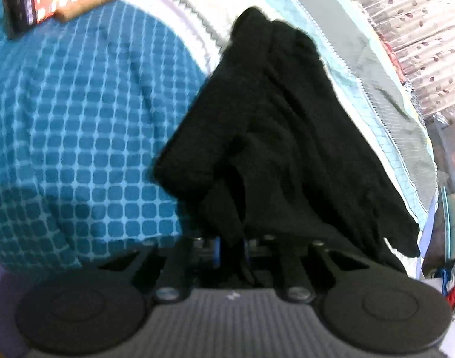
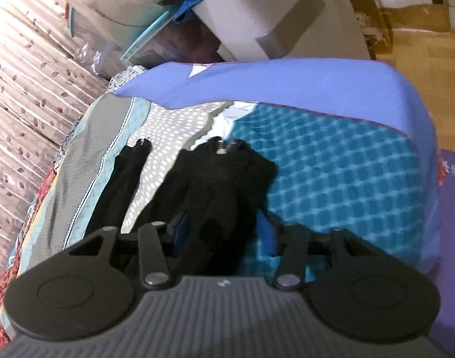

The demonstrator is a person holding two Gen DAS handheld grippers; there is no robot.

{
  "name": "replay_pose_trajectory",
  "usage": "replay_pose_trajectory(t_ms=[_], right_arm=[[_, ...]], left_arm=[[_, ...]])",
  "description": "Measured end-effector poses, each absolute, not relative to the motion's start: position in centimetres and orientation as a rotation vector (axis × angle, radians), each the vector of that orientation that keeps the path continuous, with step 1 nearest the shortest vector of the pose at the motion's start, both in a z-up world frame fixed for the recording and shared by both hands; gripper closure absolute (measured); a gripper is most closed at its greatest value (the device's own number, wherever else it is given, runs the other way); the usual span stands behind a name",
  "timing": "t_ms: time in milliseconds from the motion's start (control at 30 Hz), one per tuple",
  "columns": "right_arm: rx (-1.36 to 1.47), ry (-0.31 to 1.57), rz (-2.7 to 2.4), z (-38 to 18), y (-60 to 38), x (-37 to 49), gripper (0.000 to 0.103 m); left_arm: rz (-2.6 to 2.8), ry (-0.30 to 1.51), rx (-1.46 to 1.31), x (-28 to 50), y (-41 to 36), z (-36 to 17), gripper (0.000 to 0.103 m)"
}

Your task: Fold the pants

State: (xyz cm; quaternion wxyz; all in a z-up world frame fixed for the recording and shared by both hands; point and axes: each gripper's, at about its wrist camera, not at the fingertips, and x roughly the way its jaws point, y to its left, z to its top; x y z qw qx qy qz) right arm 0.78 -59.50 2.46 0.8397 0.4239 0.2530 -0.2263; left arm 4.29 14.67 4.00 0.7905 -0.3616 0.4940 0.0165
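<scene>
Left gripper [image 1: 232,246]: my jaws clamp a bunch of the black pants [image 1: 275,137]. The cloth runs from the jaws at lower centre up toward the upper middle of the frame, over the bed's teal checked cover [image 1: 78,134].

Right gripper [image 2: 221,232]: blue pads [image 2: 179,229] closed on the same pants [image 2: 224,185], gathered at centre frame. One dark strip lies apart at left centre on the grey patterned bedding [image 2: 167,137]. Floral curtain [image 2: 24,89] at left edge.
</scene>
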Motion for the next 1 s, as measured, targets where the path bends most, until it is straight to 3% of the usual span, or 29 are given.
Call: replay_pose_trajectory(t_ms=[200, 467, 600, 800, 1000], right_arm=[[0.929, 0.338, -0.534, 6.8, -59.0, -6.0, 0.098], [0.936, 0.459, -0.672, 2.9, -58.1, -9.2, 0.098], [0.917, 0.388, -0.621, 5.8, -57.8, -8.8, 0.098], [0.794, 0.326, -0.493, 12.7, -56.1, -2.3, 0.098], [0.748, 0.352, -0.454, 15.5, -55.8, 11.4, 0.098]], left_arm=[[0.031, 0.985, -0.745, 1.8, 16.5, 8.5, 0.092], [0.085, 1.094, -0.79, 1.1, 17.4, 3.2, 0.092], [0.032, 1.047, -0.868, 1.3, 18.4, 4.9, 0.092], [-0.037, 0.949, -1.026, 5.5, 20.6, 8.4, 0.092], [-0.008, 0.88, -1.048, 16.4, 20.9, 10.4, 0.092]])
